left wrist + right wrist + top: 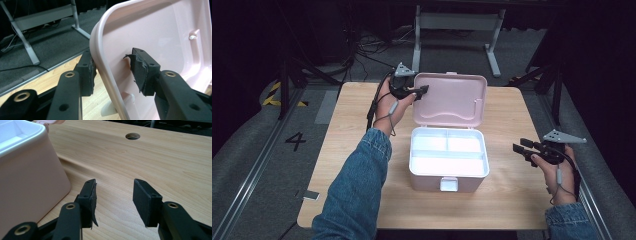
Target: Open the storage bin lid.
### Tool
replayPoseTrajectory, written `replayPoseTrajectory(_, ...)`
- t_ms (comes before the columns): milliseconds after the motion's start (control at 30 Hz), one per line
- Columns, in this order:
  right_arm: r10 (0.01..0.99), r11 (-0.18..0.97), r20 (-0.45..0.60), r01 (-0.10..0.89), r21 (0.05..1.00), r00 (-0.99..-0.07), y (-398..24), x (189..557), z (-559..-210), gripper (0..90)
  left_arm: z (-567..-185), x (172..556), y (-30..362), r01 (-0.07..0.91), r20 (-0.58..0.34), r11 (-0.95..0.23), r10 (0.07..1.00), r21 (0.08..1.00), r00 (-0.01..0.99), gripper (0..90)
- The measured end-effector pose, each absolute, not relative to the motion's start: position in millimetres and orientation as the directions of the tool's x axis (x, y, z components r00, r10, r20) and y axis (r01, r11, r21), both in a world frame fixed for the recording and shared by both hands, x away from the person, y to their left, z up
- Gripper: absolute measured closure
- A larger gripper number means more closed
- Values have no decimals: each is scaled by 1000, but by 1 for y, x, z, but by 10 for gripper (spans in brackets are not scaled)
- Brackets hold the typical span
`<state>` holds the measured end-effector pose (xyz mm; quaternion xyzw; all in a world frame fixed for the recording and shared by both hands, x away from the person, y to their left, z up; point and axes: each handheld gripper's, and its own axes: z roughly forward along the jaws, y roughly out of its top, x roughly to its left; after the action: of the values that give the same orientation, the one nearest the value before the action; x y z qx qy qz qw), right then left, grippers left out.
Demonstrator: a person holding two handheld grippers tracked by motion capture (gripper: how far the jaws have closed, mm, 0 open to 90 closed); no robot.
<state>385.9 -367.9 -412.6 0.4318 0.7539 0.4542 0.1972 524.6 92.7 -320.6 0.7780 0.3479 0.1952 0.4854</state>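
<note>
Pale pink plastic makes up the rectangular storage box [448, 165], which sits mid-table on the light wooden tabletop [507, 195] with its white, divided inside showing and a small latch at its front. Its rounded pink lid [451, 100] stands raised at the back. The left gripper [419, 91] straddles the lid's left edge, one pad [140, 72] inside, one outside, neither clearly pressing. The right gripper [518, 149] hovers just right of the box, jaws spread with nothing between them.
</note>
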Motion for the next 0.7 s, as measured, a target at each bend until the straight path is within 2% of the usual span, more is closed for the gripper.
replayPoseTrajectory(300, 829, 224, 79, 457, 861, -554, -364, 384, -408, 545, -337, 537, 90, 392, -39, -314, 736, 865, 676, 511)
replayPoseTrajectory(700, 821, 239, 55, 429, 871, -569, -357, 380, -399, 553, -355, 549, 90, 470, -97, -312, 741, 826, 664, 482)
